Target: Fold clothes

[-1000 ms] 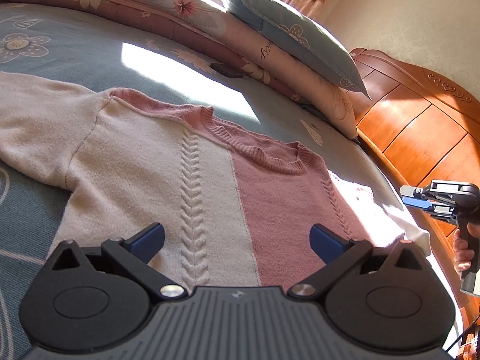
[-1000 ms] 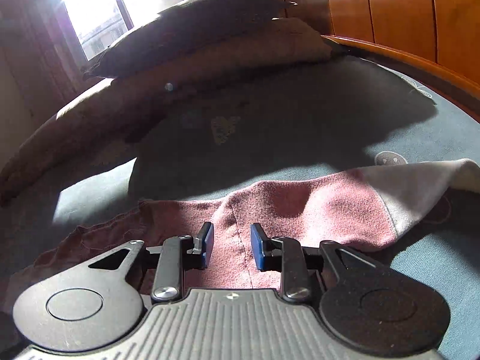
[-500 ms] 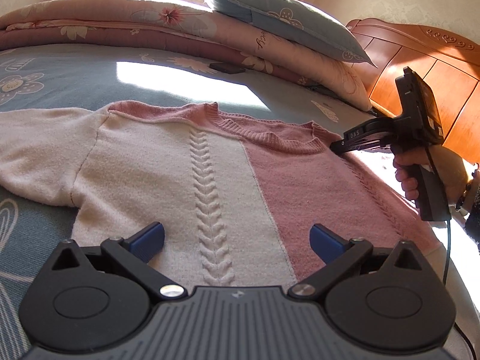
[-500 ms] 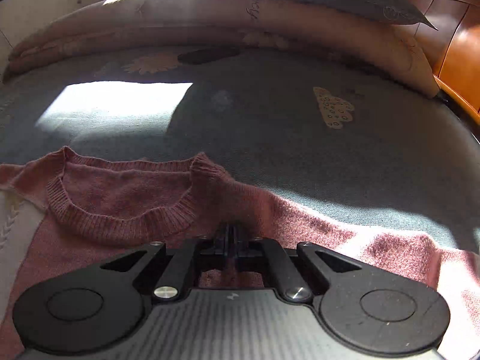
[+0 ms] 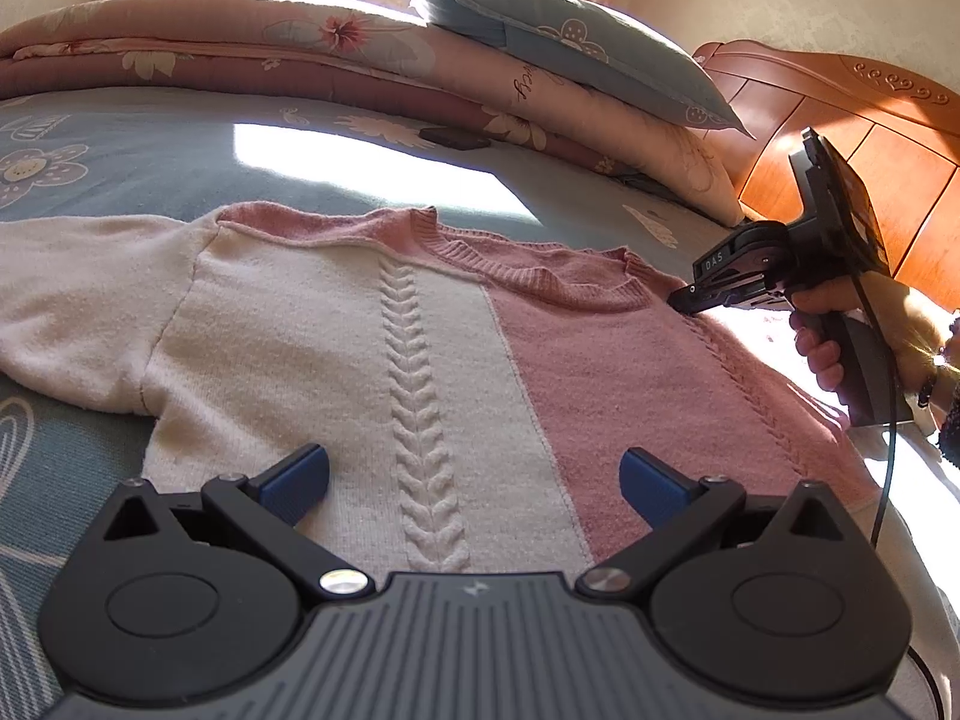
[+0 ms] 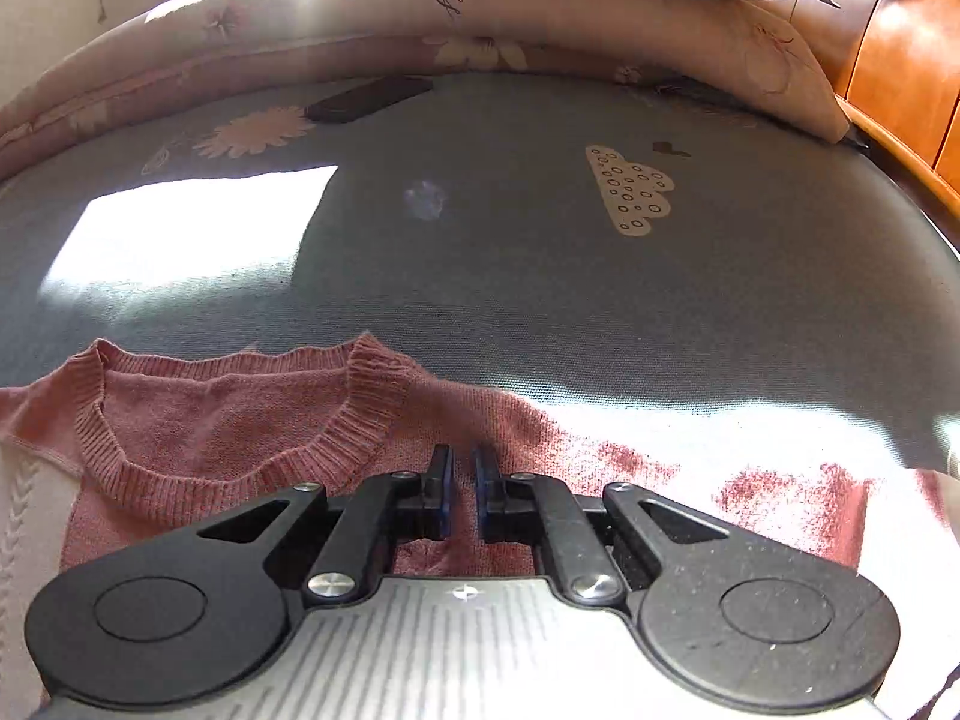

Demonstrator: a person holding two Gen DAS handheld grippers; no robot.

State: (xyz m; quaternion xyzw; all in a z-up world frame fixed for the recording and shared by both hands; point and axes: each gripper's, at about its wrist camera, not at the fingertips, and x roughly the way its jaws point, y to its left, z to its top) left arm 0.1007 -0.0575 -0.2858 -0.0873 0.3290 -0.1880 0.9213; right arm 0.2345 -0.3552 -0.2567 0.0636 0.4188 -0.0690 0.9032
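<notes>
Pinching sweater (image 6: 252,420) shoulder beside collar: right tool (image 6: 462,480).

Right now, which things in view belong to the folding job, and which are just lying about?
Job:
- sweater
- right tongs, pinching its shoulder by the collar
- left tongs, open above the hem

Lying about:
- blue pillow
- rolled floral quilt
- dark flat object on the sheet

The left wrist view looks from low over the hem of the sweater (image 5: 420,360) up its length toward the folded quilt (image 5: 300,54), pillow (image 5: 570,54) and window. The right wrist view sits close over the sweater's shoulder beside the neckline (image 6: 240,420), facing the same quilt across the bedsheet (image 6: 540,270). Both share neckline, quilt and headboard (image 5: 840,138).
</notes>
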